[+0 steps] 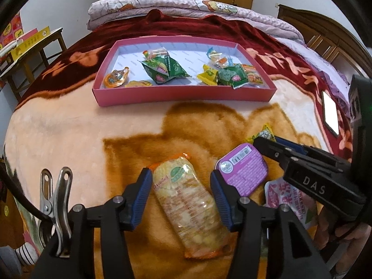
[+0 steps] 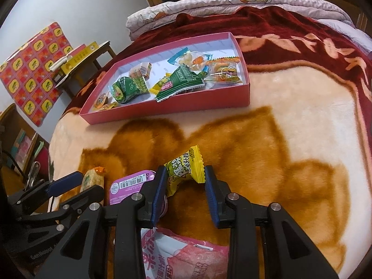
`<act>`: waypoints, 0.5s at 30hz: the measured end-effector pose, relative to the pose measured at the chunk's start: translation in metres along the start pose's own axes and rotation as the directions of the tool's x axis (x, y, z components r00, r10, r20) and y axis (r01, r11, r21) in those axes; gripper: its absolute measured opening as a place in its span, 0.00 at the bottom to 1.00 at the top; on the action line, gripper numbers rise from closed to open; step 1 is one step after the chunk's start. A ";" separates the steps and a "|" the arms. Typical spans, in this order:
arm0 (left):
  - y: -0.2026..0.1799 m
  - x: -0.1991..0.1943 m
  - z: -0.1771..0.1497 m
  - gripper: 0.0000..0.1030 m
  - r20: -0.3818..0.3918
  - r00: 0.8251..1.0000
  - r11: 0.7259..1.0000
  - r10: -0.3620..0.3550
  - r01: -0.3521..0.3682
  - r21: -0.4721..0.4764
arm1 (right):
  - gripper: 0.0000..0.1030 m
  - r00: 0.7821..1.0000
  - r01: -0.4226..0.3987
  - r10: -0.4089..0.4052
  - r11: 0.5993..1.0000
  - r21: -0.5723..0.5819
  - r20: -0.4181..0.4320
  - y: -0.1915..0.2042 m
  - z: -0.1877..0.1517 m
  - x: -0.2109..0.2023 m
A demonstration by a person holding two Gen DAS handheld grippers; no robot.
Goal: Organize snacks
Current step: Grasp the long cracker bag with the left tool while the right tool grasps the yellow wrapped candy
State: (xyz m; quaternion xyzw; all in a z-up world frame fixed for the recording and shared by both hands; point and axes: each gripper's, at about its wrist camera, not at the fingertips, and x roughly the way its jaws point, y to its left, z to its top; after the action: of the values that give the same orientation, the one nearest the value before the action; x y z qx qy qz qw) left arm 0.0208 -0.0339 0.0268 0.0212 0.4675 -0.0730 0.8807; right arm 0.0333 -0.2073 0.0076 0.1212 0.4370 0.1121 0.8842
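Observation:
A pink tray (image 1: 186,95) (image 2: 162,110) with several wrapped snacks lies on the bed blanket. My left gripper (image 1: 181,186) is open, its fingers on either side of a clear orange-ended cracker pack (image 1: 188,200) lying on the blanket. My right gripper (image 2: 186,188) is open around a yellow-green candy (image 2: 183,169), whose tip shows in the left wrist view (image 1: 262,134). A purple jelly cup (image 1: 244,169) (image 2: 130,186) lies between the two grippers. A pink snack bag (image 2: 186,255) (image 1: 290,200) lies under the right gripper.
A phone (image 1: 330,112) lies on the blanket at the right. A folded quilt (image 1: 186,7) sits at the bed's far end. A small table (image 1: 30,46) with boxes stands left of the bed. A metal clip (image 1: 55,200) hangs on my left gripper.

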 end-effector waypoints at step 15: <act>-0.001 0.010 -0.004 0.47 -0.040 0.999 1.000 -0.028 0.028 -0.006 | 0.29 1.000 0.000 0.000 1.000 -0.006 0.011 -0.001 -0.002 0.000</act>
State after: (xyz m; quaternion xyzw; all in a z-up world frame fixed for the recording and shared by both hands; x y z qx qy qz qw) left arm 0.0228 -0.0356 0.0169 0.0136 0.4854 -0.0837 0.8702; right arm 0.0324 -0.2083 0.0060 0.1190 0.4319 0.1130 0.8868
